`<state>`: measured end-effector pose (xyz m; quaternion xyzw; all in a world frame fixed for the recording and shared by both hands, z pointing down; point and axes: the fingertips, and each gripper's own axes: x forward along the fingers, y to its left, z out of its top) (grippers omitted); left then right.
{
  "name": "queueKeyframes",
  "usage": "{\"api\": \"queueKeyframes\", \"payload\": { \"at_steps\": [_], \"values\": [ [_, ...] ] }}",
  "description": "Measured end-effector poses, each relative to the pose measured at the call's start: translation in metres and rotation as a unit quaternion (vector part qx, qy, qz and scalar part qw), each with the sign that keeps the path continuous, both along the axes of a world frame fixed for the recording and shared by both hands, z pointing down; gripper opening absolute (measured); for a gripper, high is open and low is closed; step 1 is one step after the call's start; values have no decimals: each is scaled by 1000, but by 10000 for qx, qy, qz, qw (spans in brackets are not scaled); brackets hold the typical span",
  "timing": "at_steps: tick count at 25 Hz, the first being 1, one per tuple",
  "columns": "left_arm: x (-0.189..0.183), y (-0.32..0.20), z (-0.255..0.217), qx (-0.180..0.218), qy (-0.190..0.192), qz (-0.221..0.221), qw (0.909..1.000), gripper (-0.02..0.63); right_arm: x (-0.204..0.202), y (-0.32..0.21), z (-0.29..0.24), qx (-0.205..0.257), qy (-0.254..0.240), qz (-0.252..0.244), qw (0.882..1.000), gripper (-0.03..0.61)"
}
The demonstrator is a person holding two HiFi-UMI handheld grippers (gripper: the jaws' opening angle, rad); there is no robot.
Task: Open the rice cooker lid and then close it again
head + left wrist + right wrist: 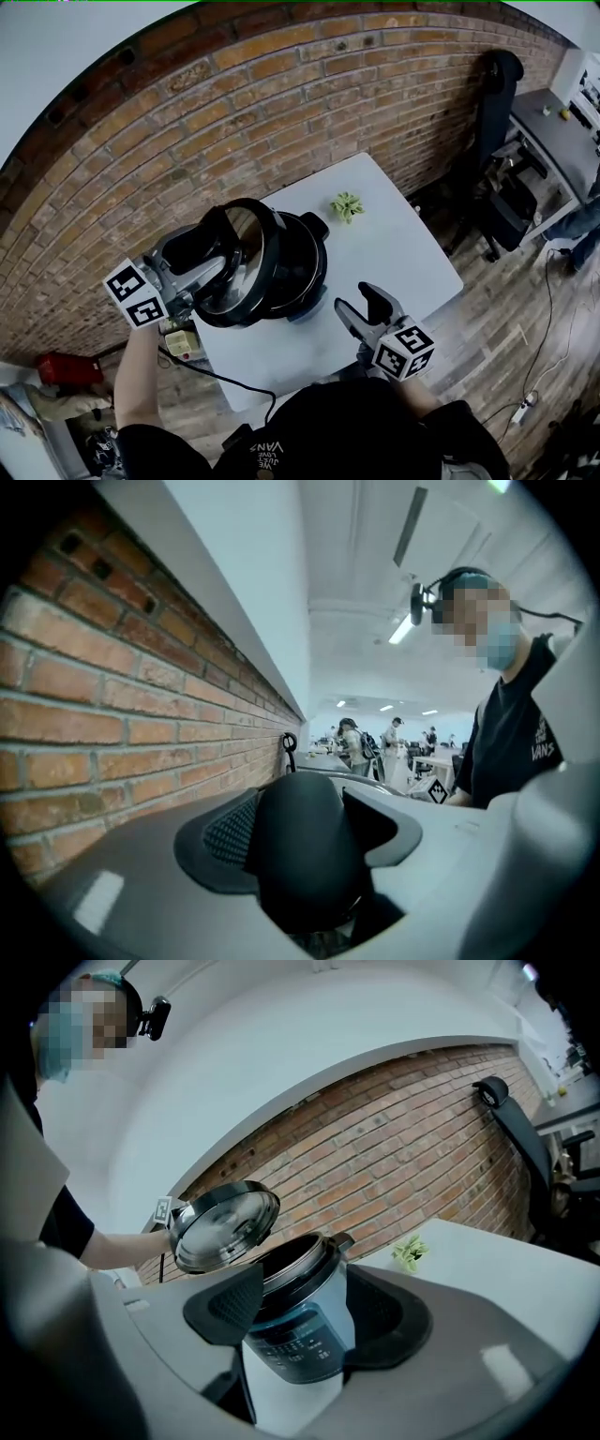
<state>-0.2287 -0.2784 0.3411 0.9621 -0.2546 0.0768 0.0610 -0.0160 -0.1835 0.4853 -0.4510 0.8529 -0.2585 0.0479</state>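
Note:
The rice cooker (307, 264) stands on the white table (403, 253) with its pot uncovered. Its round lid (246, 272) is lifted off, tilted up at the cooker's left side, with the shiny underside (225, 1225) facing the right gripper view. My left gripper (204, 262) is shut on the lid's black handle (300, 841), which fills the space between its jaws. My right gripper (362, 306) hovers near the table's front edge, to the right of the cooker's front, open and holding nothing. The cooker's control panel (298, 1335) shows beyond its jaws.
A small green plant (347, 205) sits on the table behind the cooker. A black power cord (220, 377) runs off the table's front left. A brick wall (281, 103) lies behind, and a black chair (497, 94) and desk (553, 131) stand at right.

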Motion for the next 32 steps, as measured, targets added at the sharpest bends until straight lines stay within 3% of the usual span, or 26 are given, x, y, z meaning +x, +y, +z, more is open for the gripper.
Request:
{"api": "queueKeyframes", "payload": {
  "at_steps": [6,10,13,15,17,18,20,28,32],
  "values": [
    [-34,25,22,-468,666,-645,9946,282,-11,14,-2,-6,-77,-94,9999,268],
    [-73,46,33,-689,1511,-1291,9776,282,-12,24,-4,14,-65,-132,9999,268],
    [-103,66,39,-825,2327,-1779,9526,282,-11,32,-6,21,-80,-108,9999,268],
    [-122,83,44,-914,3029,-2047,9263,282,-11,38,-6,21,-111,-94,9999,268],
    [-139,101,49,-984,3763,-2251,8933,282,-12,44,-6,25,-122,-108,9999,268],
    [-148,111,52,-979,4028,-2362,8789,282,-14,46,-6,30,-117,-126,9998,268],
    [-163,129,59,-898,4309,-2602,8594,282,-17,52,-7,41,-108,-164,9998,268],
    [-200,198,102,-877,4728,-3306,8121,282,-29,80,0,-62,-98,-280,9995,268],
    [-203,220,118,-934,4835,-3424,8002,282,-33,89,3,-76,-65,-312,9995,268]
  ]
}}
